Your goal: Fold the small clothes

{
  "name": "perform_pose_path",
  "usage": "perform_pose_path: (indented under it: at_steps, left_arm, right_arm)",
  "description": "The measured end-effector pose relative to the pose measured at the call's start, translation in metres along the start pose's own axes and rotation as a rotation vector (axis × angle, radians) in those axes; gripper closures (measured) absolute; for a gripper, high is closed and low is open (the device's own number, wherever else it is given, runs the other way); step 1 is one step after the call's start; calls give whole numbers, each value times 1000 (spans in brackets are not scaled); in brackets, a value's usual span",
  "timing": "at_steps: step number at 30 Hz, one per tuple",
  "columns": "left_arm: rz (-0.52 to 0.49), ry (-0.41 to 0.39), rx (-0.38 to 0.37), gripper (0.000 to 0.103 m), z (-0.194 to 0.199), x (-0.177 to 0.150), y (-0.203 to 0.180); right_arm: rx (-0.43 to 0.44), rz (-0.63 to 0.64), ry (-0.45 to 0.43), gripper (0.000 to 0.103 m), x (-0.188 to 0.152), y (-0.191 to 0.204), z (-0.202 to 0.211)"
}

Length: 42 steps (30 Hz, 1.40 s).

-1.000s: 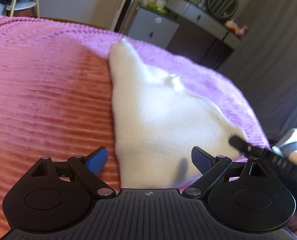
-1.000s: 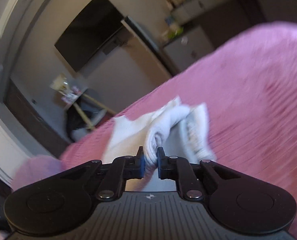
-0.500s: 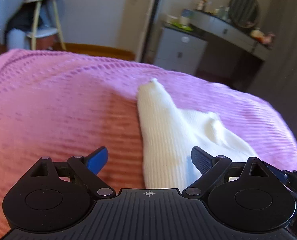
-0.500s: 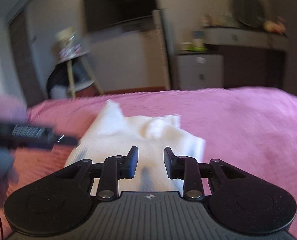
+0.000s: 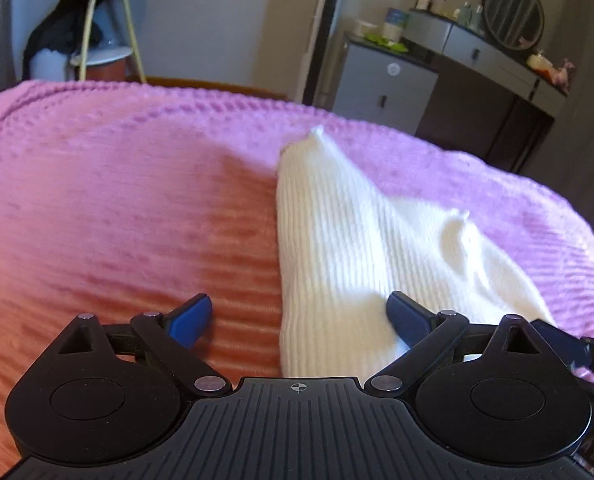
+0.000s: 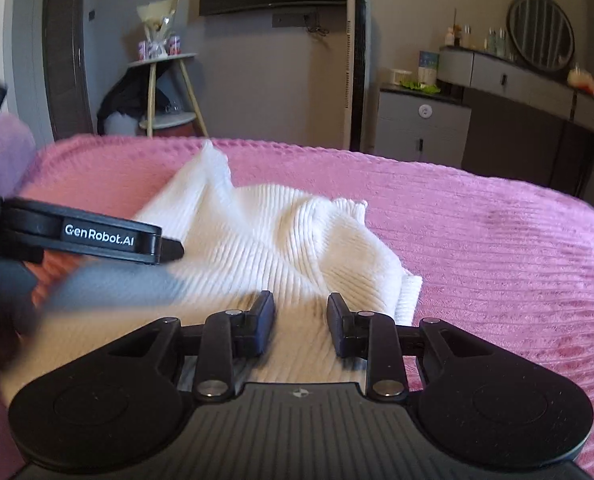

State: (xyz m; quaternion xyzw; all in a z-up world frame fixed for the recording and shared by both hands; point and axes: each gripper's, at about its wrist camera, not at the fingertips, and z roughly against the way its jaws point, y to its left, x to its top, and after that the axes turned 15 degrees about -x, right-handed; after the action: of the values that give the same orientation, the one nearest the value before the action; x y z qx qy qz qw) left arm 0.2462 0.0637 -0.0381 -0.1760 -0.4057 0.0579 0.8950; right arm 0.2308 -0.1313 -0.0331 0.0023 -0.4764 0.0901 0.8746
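The white ribbed knit garment [image 5: 349, 248] lies on the pink-purple ribbed bedspread [image 5: 117, 208], partly folded, w/ a pointed corner sticking up at its far end and a rumpled hump mid-cloth. In the right wrist view the same garment [image 6: 281, 248] shows a doubled edge at its right side, so a fold looks begun but not squared off.

Handling, as a judgement: light, soft, floppy knit; won't hold shape when lifted, will sag and stretch along the ribs. Not slippery; the ribs and the plush cover both give grip, so dragging may bunch it. Best hold is probably a pinch on a corner or hemmed edge through both layers, not the middle of the cloth.

Left gripper [image 5: 297, 316]: jaws spread wide, holding nothing, low over the garment's near left edge; one finger over the bedspread, the other over the cloth. Right gripper [image 6: 301, 320]: jaws parted w/ a moderate gap, nothing pinched, over the garment's near edge.

Readable writing: "GenRobot.AI" in white on the side of the left gripper, seen in the right wrist view. Other labels in the room too small to read.
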Motion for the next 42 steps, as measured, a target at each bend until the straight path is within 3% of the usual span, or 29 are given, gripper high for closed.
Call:
perform_pose_path:
  at_steps: [4, 9, 12, 15, 18, 21, 24, 26, 27, 29, 31, 35, 37, 39, 42]
  left_arm:
    - [-56, -30, 43, 6, 0, 7, -10]
    - [-22, -17, 78, 4, -14, -5, -13]
    - [-55, -39, 84, 2, -18, -14, -14]
    - [-60, -42, 72, 2, -20, -17, -11]
    - [-33, -10, 62, 2, -9, -11, -9]
    - [-18, -1, 10, 2, 22, -13, -11]
    - [-23, 2, -40, 2, 56, -35, -11]
    - [-23, 16, -36, 2, 66, -55, -10]
    - [-24, 24, -30, 2, 67, -63, -9]
    - [-22, 31, -16, 0, 66, -69, -4]
    - [-8, 52, -3, 0, 71, -67, -3]
    - [-41, 71, 41, 1, 98, -68, -13]
    - [-64, 92, 45, 1, 108, -78, -18]
    - [-77, 136, 37, 1, 114, -91, -20]
    - [-71, 196, 36, 0, 118, -110, -20]
  right_arm:
    - [-34, -49, -35, 75, 20, -2, -3]
    - [-61, 56, 52, 75, 21, 22, -41]
    - [-184, 121, 69, 76, 15, 22, -58]
    - [-161, -10, 110, 74, 11, -1, -67]
    - [-200, 97, 85, 74, 16, 15, -52]
    - [-130, 56, 40, 67, 16, 9, -6]
    - [-53, -15, -2, 44, -4, -2, 50]
    - [-39, -20, 22, 43, -20, -2, 69]
    - [-46, -16, 48, 43, -27, -1, 71]
    - [-154, 26, 145, 42, -40, 6, 61]
    - [-160, -27, 241, 38, -48, 2, 51]
    - [-156, -112, 214, 33, -45, -5, 81]
    - [-163, -101, 237, 13, -51, 0, 94]
    - [-174, -84, 284, 5, -60, 5, 103]
    - [-169, -63, 317, 4, -70, 13, 115]
